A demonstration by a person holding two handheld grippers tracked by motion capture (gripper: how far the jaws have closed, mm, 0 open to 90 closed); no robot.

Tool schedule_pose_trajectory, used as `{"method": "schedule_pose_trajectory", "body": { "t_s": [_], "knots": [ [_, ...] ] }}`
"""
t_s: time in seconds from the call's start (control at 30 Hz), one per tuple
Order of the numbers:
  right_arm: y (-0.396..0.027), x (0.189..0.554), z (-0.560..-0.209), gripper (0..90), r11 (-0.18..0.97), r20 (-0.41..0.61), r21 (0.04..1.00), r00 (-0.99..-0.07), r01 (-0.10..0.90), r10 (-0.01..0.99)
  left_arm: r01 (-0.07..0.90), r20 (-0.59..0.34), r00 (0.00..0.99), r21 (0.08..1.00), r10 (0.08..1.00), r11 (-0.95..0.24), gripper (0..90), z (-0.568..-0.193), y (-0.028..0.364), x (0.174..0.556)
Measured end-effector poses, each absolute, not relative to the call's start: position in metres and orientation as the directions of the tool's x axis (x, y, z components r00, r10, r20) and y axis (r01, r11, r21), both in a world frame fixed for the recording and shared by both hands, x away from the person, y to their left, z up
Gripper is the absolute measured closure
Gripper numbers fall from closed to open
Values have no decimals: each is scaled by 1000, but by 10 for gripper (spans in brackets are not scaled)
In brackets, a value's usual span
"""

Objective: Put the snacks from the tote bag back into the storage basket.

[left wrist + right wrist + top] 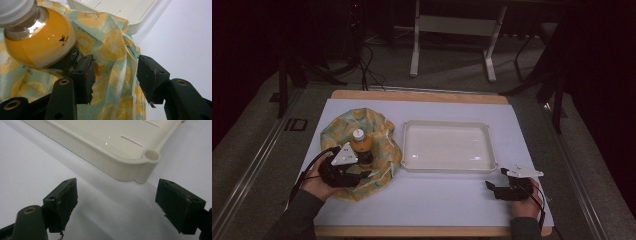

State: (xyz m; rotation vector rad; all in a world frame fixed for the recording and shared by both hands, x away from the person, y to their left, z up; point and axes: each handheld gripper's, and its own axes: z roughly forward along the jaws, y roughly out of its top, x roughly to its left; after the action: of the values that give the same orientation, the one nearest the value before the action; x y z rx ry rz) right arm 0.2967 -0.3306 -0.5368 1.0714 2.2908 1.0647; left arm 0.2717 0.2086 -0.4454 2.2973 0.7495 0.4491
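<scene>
Left gripper (362, 172) jaws apart, a fold of the lemon-print cloth (112, 50) between them, not clamped – one jaw sits against the dark label of the orange juice bottle (360, 143). Bottle stands upright on the cloth, left of the white tray (447, 146). Right gripper (496, 184) jaws spread wide, holding nothing, hovering just off the tray's near right corner (150, 157). All on a pale sheet (437, 200) over a wooden table (412, 95) – dark room behind, grey floor, white stand legs (414, 55), cables.
</scene>
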Motion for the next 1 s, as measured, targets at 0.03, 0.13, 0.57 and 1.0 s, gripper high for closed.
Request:
{"method": "schedule_pose_trajectory", "body": {
  "t_s": [0.03, 0.13, 0.57, 1.0],
  "knots": [
    [-331, 297, -537, 175, 417, -31, 774, -629, 477, 777, 391, 113, 775, 687, 621, -612, 479, -445, 209, 271],
    [-331, 297, -537, 175, 418, -32, 773, -630, 477, 776, 390, 117, 776, 684, 620, -616, 477, -444, 210, 271],
    [-331, 297, -537, 175, 420, -33, 773, -631, 475, 775, 369, 145, 792, 660, 593, -654, 479, -435, 220, 271],
    [-331, 297, -537, 175, 419, -32, 773, -631, 476, 775, 364, 167, 790, 647, 590, -670, 480, -426, 227, 274]
  ]
}}
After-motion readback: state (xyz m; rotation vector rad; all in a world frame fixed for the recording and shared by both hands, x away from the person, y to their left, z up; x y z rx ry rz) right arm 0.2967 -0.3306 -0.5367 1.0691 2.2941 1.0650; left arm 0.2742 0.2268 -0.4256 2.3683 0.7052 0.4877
